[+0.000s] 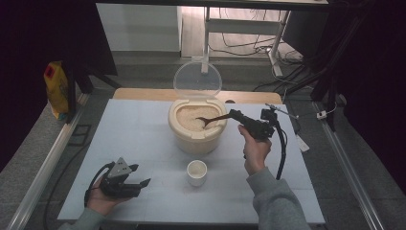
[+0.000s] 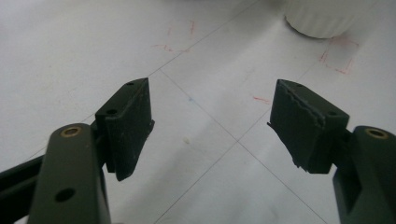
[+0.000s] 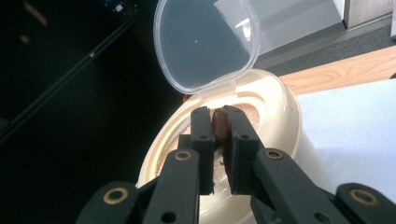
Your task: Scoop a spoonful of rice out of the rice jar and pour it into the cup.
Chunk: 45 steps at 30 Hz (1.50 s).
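A cream rice container [image 1: 197,128] with its clear lid [image 1: 197,79] tipped up stands at the table's middle back, full of rice. My right gripper [image 1: 236,115] is shut on the handle of a dark brown spoon [image 1: 212,119], whose bowl dips into the rice. In the right gripper view the spoon handle [image 3: 220,124] is pinched between the pads above the container [image 3: 275,112]. A small white cup [image 1: 197,172] stands in front of the container. My left gripper [image 1: 140,175] rests open near the front left, with bare table between its fingers [image 2: 128,126]; the cup's base [image 2: 322,18] lies beyond.
The white table [image 1: 143,139] has faint red marks [image 2: 336,63] near the cup. A yellow bag [image 1: 56,88] stands off the table's left side. Desk legs and cables lie on the floor behind. A wooden edge [image 1: 143,93] runs along the table's back.
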Available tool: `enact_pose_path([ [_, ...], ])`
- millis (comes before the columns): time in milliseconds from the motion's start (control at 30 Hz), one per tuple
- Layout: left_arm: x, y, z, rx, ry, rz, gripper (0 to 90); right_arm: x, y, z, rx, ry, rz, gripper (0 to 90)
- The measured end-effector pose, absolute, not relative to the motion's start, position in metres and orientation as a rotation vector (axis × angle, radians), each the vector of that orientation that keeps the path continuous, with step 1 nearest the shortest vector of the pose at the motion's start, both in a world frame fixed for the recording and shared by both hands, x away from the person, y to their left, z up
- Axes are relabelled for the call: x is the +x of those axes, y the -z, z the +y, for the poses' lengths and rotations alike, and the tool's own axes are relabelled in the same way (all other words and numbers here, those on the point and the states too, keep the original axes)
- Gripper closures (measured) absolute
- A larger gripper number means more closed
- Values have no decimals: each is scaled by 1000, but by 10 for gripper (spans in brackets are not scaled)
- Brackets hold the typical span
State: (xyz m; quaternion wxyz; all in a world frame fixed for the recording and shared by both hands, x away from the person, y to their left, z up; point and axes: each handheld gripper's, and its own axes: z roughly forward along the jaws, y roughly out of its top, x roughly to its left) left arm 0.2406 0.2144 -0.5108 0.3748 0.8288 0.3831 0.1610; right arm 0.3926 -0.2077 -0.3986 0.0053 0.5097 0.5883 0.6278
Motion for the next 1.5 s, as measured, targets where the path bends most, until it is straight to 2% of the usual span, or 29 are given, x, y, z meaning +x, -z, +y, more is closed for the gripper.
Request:
enact_pose_path([
  [933,241,512,214,2126,-413,981,291,402,409,-232,1817,-2153,1681,828],
  [1500,242,512,213,2136,-416,981,291,394,402,-240,1778,-2186,1682,828],
])
